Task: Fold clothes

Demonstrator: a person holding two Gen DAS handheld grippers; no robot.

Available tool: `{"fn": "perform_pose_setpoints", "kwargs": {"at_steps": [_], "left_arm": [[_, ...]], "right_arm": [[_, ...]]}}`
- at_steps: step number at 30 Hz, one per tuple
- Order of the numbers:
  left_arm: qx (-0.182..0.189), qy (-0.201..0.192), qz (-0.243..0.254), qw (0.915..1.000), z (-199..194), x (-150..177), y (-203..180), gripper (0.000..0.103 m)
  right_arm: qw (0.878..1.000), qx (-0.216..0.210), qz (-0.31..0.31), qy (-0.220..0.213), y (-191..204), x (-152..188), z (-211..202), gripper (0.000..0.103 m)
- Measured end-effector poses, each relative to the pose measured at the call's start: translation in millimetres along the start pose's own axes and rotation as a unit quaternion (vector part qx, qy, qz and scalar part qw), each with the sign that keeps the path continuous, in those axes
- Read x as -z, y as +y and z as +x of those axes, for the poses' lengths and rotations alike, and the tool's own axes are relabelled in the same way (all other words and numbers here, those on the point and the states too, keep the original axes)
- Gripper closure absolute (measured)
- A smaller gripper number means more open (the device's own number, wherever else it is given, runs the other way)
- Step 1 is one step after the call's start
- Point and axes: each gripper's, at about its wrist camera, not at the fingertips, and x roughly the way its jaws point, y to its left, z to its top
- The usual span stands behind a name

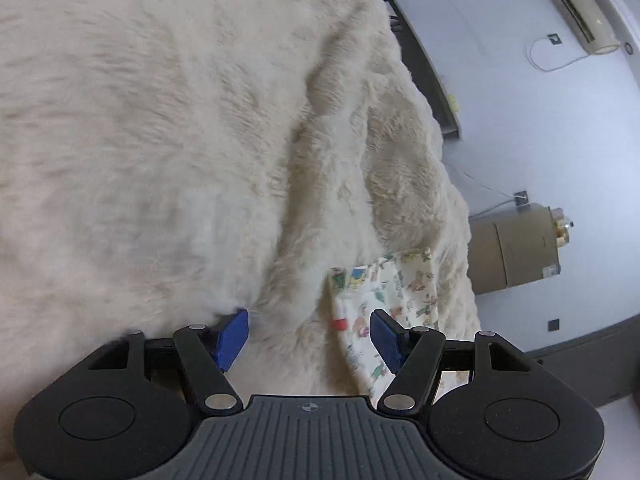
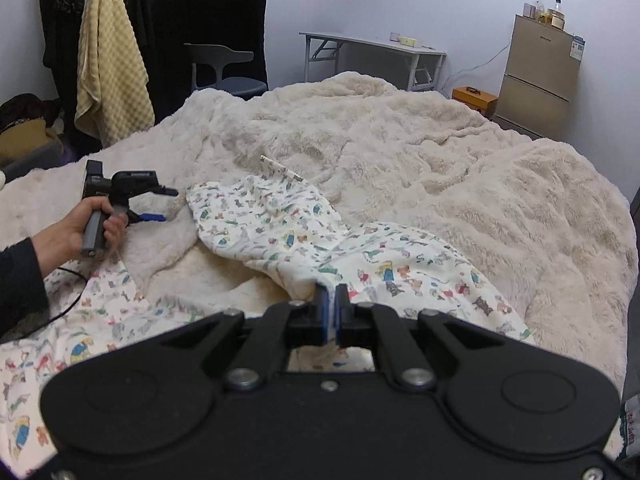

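A white garment with a coloured cartoon print (image 2: pixel 280 232) lies crumpled on a cream fluffy blanket (image 2: pixel 440 160) covering the bed. My right gripper (image 2: pixel 331 300) is shut on a raised fold of the garment near me. My left gripper (image 1: pixel 308 332) is open and empty, low over the blanket, with a corner of the printed garment (image 1: pixel 384 292) by its right finger. In the right wrist view the left gripper (image 2: pixel 160 204) is held in a hand at the left, just beside the garment's far left edge.
A chair (image 2: pixel 224 68), dark hanging clothes and a yellow towel (image 2: pixel 112 64) stand behind the bed at left. A folding table (image 2: pixel 372 52), an orange box (image 2: pixel 474 98) and a small fridge (image 2: pixel 536 76) stand at the back right.
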Motion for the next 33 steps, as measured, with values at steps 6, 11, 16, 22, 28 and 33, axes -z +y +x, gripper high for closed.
{"fn": "perform_pose_setpoints", "kwargs": {"at_steps": [6, 11, 16, 22, 28, 33], "left_arm": [[0.02, 0.009, 0.08, 0.9966, 11, 6, -50, 0.103], [-0.009, -0.056, 0.026, 0.9981, -41, -43, -55, 0.103], [0.0, -0.062, 0.017, 0.998, -79, -78, -68, 0.103], [0.023, -0.082, 0.043, 0.9954, -99, -93, -93, 0.103], [0.018, -0.062, 0.075, 0.9951, -110, -98, -81, 0.103], [-0.054, -0.069, 0.046, 0.9951, -119, -104, -24, 0.103]], "right_arm": [[1.0, 0.01, 0.002, -0.006, 2, 1, -3, 0.102], [0.999, 0.028, 0.019, -0.02, -2, 1, -3, 0.102], [0.999, 0.024, 0.025, -0.028, -2, -2, -1, 0.103], [0.999, 0.016, 0.0, -0.035, 5, -6, -4, 0.103], [0.994, -0.022, -0.1, -0.028, 29, 0, -16, 0.102], [0.979, -0.055, -0.195, 0.03, 56, 13, -13, 0.071]]}}
